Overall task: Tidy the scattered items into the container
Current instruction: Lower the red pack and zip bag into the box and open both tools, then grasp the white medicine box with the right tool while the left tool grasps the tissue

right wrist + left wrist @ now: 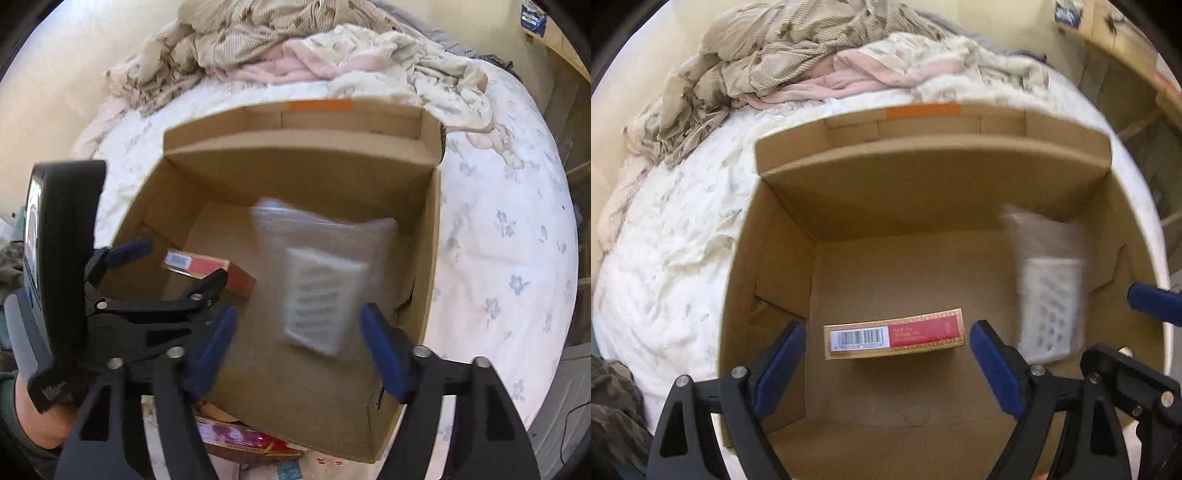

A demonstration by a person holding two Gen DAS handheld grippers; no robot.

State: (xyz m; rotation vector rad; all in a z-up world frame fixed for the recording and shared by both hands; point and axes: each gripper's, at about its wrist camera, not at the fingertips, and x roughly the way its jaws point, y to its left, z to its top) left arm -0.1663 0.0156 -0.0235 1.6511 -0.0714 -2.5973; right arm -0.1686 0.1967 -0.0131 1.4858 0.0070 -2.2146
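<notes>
Clear plastic bag (pixel 325 273) with a white card inside, blurred, hangs loose ahead between our right gripper (pixel 299 347) fingers, spread and clear of it, over the brown cardboard box (pixel 424 236). Left gripper (pixel 886 365) spread, empty. We judge it light, floppy, slippery; pinch an edge.

Brown cardboard box (pixel 923 177); red-gold carton (pixel 894 338); blue fingers (pixel 384 350).

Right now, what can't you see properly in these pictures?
- Clear bag: motion-blurred in both views; its contents are unreadable.
- Red box in the cardboard box: partly hidden by the left gripper in the right wrist view.
- Red packet: cut off below the cardboard box, behind the right gripper.
</notes>
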